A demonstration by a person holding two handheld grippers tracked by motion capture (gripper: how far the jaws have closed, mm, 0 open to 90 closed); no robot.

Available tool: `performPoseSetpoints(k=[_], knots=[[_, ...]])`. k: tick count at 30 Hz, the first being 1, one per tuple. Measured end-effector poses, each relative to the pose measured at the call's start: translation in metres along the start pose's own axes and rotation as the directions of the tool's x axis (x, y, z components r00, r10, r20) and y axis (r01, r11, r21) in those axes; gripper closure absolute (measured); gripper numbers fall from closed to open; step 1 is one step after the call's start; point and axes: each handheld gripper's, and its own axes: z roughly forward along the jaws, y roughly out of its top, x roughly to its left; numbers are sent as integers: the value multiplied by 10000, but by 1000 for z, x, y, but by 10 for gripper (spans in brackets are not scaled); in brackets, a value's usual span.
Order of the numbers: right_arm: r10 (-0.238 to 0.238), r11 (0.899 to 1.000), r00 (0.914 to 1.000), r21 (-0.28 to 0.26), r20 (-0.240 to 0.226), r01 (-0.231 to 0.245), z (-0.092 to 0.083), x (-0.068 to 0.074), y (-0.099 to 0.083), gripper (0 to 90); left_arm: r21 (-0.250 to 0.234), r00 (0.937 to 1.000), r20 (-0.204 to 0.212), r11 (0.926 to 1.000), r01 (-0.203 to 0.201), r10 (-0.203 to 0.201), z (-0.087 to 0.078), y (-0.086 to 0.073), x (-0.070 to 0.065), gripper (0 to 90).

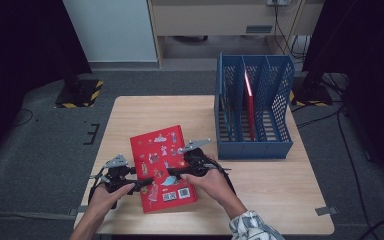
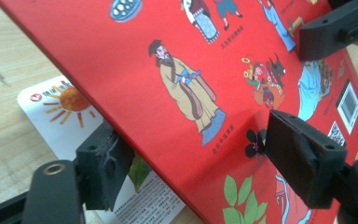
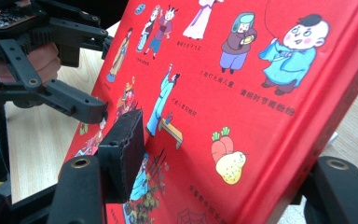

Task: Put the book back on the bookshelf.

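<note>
red book (image 1: 163, 167) with cartoon figures and barcodes on its cover.

Light wooden table (image 1: 130, 112) carries a blue file rack (image 1: 254, 107) and a white leaflet (image 2: 65, 119)

high view overhead, gripper views close on red book (image 1: 162, 167)

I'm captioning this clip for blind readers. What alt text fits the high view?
A person's two hands each hold a hand-held gripper, left and right, at opposite sides of a red picture book on a wooden table. A blue file rack stands behind, holding another red book.
</note>
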Motion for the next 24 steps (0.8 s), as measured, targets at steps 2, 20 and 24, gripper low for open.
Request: performPoseSetpoints(k=[2, 20, 24], knots=[[31, 10000, 10000, -27, 2, -31, 0, -1, 0, 383, -84, 10000, -95, 10000, -15, 14, -2, 2, -1, 276], [-155, 9978, 9980, -652, -620, 114, -29, 11, 15, 537, -493, 9975, -531, 9976, -484, 458, -34, 32, -25, 456], [-525, 9968, 9968, -631, -599, 487, -33, 19, 23, 542, -457, 9948, -750, 9964, -718, 683, -44, 42, -29, 460]])
